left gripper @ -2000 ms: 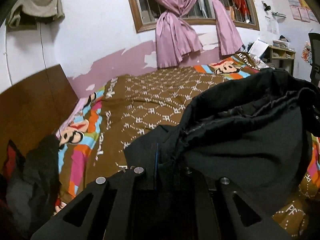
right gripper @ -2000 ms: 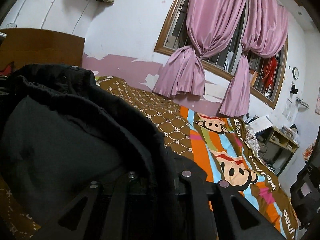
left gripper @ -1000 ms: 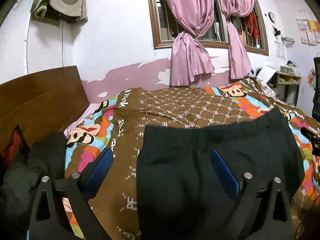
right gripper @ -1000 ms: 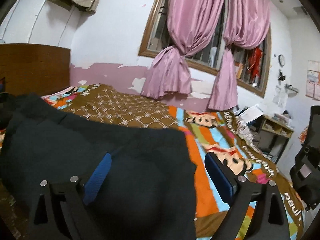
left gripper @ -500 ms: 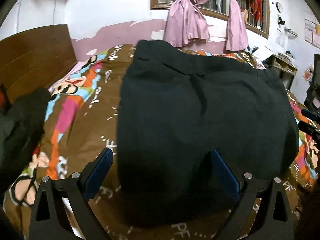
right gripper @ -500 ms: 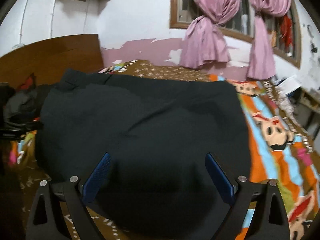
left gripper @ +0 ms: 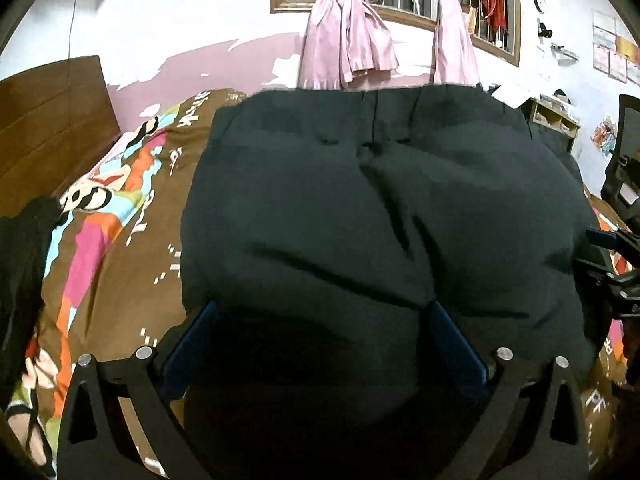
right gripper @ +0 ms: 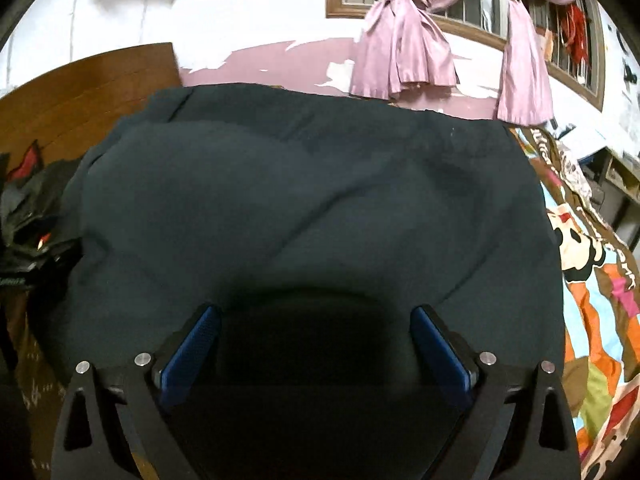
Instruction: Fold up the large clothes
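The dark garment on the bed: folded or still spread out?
Spread flat. The dark garment lies wide across the bedspread, waistband far edge visible, no fold doubling it over. Both hand-held grippers hover open above it.

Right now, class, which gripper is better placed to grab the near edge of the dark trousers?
Either, roughly. The left gripper and right gripper both hover open over the trousers, spread on the bed.

The trousers [left gripper: 360, 208] are matt dark woven cloth with soft creases, the bedspread [left gripper: 100, 248] a printed matt cotton-like cloth, the headboard [right gripper: 92, 92] smooth brown wood, the curtains [right gripper: 400, 52] slightly shiny pink cloth.
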The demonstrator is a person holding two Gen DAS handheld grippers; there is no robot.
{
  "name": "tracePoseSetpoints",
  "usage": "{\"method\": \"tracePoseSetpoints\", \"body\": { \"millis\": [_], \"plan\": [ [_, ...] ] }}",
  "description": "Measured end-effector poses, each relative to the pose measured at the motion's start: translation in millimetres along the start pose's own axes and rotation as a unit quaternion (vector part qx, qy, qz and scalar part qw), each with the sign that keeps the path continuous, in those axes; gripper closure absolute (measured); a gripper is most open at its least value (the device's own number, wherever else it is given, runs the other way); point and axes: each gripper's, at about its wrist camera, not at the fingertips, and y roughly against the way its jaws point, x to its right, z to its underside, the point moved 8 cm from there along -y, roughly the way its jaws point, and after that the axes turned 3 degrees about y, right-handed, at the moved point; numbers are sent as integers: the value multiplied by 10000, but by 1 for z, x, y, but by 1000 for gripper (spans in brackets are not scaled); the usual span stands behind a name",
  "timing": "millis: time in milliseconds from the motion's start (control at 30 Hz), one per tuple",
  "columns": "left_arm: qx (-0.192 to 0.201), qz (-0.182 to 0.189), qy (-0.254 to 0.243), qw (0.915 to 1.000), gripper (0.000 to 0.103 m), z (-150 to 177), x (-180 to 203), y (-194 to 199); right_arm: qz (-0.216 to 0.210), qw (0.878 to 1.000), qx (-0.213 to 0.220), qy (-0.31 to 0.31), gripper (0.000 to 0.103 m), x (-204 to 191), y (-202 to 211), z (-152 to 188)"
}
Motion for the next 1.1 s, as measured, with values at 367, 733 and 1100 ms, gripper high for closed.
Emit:
{"method": "tracePoseSetpoints", "body": {
  "millis": [367, 733, 1100],
  "plan": [
    [361, 142, -79, 9992, 1, -56, 13, -28, -13, 9999, -108, -13, 0, 33, -54, -48],
    [-465, 282, 333, 9980, 1, -74, -3, -97, -270, 9984, -489, -91, 0, 50, -102, -67],
    [-632, 112, 469, 9968, 1, -67, -12, -118, -399, 9962, -753, -189, 0, 52, -121, -64]
  ]
}}
